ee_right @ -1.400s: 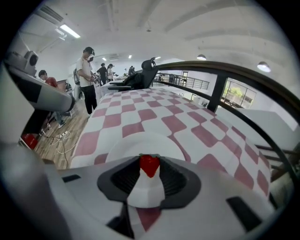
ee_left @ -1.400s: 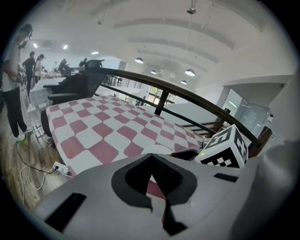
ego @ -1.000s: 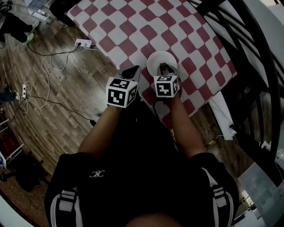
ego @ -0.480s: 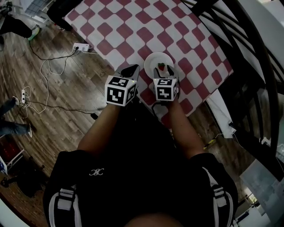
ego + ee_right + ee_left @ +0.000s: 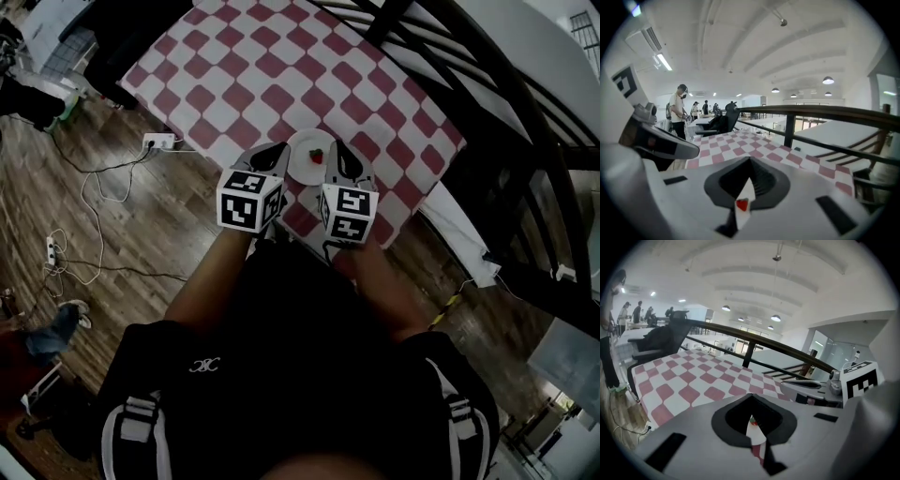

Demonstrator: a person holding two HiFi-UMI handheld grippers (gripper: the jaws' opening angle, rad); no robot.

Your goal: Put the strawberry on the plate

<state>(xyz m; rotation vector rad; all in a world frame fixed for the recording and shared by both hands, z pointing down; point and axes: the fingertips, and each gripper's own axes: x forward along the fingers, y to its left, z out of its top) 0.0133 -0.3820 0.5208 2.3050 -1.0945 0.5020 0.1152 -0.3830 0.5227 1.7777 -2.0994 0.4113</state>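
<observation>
A small red strawberry [image 5: 317, 156] lies on the white plate [image 5: 302, 167], which stands near the front edge of the red-and-white checked table [image 5: 281, 75]. My right gripper [image 5: 340, 161] is just right of the plate, drawn back from it, jaws shut and empty. My left gripper [image 5: 272, 156] is at the plate's left rim, also shut with nothing in it. In the right gripper view the strawberry [image 5: 741, 204] shows through the slit under the closed jaws. The left gripper view shows the strawberry [image 5: 751, 418] the same way.
A black railing [image 5: 487, 112] runs along the table's right side. A power strip [image 5: 155, 142] and cables lie on the wooden floor to the left. People stand far off behind the table [image 5: 677, 115].
The right gripper held the strawberry over the plate, let it go onto the plate, then pulled back toward me and shut. The left gripper stayed beside the plate.
</observation>
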